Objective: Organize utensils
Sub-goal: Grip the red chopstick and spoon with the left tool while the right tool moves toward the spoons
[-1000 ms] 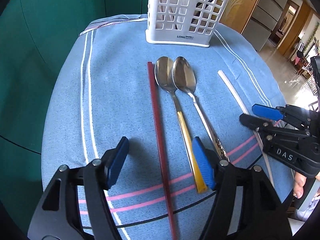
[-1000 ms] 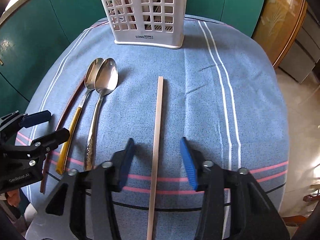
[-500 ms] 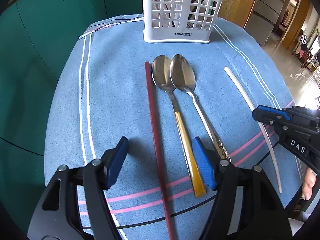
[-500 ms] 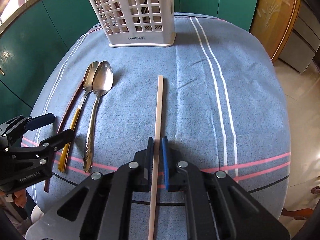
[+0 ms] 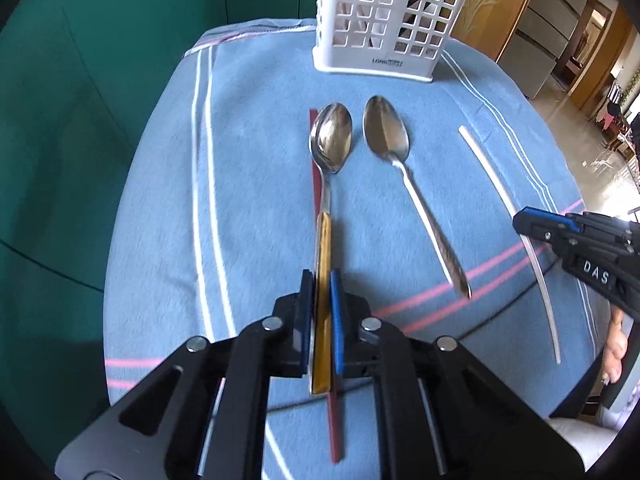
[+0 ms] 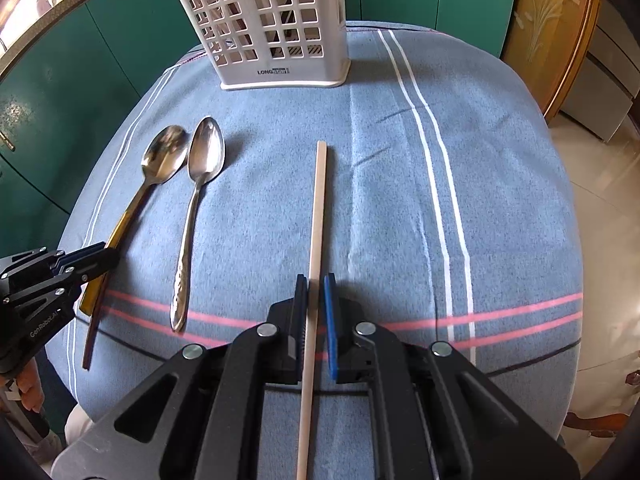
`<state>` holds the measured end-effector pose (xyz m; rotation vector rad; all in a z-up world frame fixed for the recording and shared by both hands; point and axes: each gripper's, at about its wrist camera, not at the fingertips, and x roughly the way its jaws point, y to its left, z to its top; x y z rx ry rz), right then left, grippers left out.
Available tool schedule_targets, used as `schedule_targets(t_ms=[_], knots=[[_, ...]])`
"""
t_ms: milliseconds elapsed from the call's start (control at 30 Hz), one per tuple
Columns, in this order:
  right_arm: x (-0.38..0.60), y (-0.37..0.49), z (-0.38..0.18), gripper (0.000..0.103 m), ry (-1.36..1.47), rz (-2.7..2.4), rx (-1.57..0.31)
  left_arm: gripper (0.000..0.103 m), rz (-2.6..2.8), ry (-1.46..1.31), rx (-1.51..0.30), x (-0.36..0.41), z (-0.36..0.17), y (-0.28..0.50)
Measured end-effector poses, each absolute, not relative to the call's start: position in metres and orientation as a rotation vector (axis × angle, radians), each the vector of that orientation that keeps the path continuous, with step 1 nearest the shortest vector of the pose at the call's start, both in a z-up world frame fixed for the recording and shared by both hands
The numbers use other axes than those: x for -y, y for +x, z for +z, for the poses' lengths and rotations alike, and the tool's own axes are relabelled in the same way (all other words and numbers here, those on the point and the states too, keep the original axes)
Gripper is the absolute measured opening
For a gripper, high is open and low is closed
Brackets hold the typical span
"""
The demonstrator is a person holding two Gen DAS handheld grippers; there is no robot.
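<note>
Both grippers are black plastic with silver round screws; the left gripper (image 5: 319, 312) has blue pads (image 5: 335, 320), and "GenRobot.AI" lettering shows at 9 o'clock in the right view; the right gripper (image 6: 316, 312) reads "DAS"

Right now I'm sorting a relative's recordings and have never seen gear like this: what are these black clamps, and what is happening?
These are hand-held tongs, one in each of a person's hands, each with a camera looking along its fingers. The left camera shows the left tongs shut on the gold-handled spoon, having just closed; a red chopstick lies under it. The right camera shows the right tongs shut on the pale chopstick. A silver spoon lies on the blue cloth, and a white basket stands at the far end.
</note>
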<state>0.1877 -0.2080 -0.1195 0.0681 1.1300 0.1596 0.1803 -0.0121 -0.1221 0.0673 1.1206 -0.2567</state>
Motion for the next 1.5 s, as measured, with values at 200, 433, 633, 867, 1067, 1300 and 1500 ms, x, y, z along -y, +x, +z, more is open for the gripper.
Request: schedule_targets(t_ms=[200, 433, 633, 867, 1067, 1300, 1500], knots=[[0.213, 0.179, -0.119, 0.01, 0.081, 0.185, -1.144, 0.009, -0.295, 0.03, -1.128, 0.003, -0.119, 0.171], [0.211, 0.19, -0.111, 0.019, 0.065, 0.164, -1.12, 0.02, -0.301, 0.069, -1.128, 0.017, -0.116, 0.194], [0.208, 0.192, -0.111, 0.023, 0.059, 0.175, -1.118, 0.02, -0.321, 0.06, -1.13, 0.022, -0.117, 0.197], [0.208, 0.192, -0.121, 0.027, 0.077, 0.179, -1.147, 0.004, -0.38, 0.027, -1.133, 0.024, -0.114, 0.195], [0.21, 0.194, -0.117, 0.037, 0.083, 0.172, -1.142, 0.016, -0.372, 0.032, -1.119, 0.025, -0.107, 0.204], [0.2, 0.208, -0.096, 0.037, 0.095, 0.226, -1.098, 0.031, -0.399, 0.05, -1.097, 0.032, -0.1, 0.258], [0.189, 0.233, -0.086, 0.037, 0.086, 0.242, -1.091, 0.02, -0.41, 0.091, -1.123, 0.045, -0.113, 0.279]])
